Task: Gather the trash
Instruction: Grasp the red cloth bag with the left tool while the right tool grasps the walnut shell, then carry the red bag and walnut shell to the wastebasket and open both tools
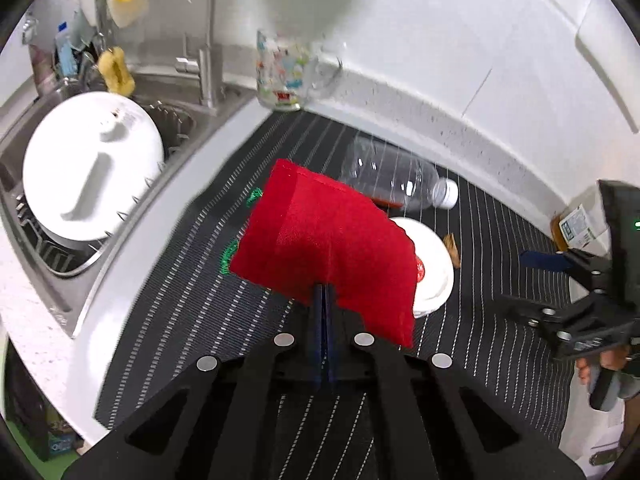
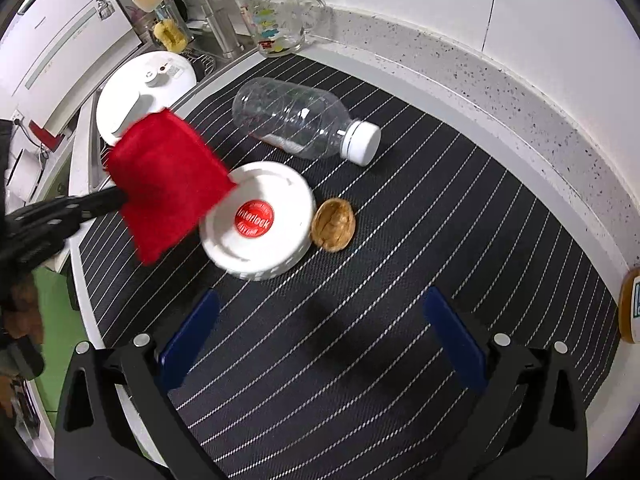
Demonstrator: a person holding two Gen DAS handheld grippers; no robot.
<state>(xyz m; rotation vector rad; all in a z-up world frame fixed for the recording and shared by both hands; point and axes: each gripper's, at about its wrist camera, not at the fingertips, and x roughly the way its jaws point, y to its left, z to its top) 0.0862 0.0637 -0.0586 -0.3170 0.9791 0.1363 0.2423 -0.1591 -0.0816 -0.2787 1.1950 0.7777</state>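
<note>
My left gripper (image 1: 324, 294) is shut on a red cloth (image 1: 324, 240) and holds it above the striped mat (image 1: 200, 280). In the right wrist view the red cloth (image 2: 168, 184) hangs from the left gripper (image 2: 122, 198), overlapping the left edge of a white lid (image 2: 258, 220) with a red centre. A walnut shell (image 2: 333, 224) lies just right of the lid. A clear plastic bottle (image 2: 292, 120) with a white cap lies on its side behind them. My right gripper (image 2: 320, 300) stands open over bare mat, nothing between its fingers.
A sink (image 1: 48, 264) at the left holds a large white cooker lid (image 1: 92, 168). A printed glass mug (image 2: 276, 20) stands at the back wall, near the tap (image 1: 206, 76) and a yellow sponge (image 1: 116, 70). An amber jar (image 2: 630, 304) sits at the right edge.
</note>
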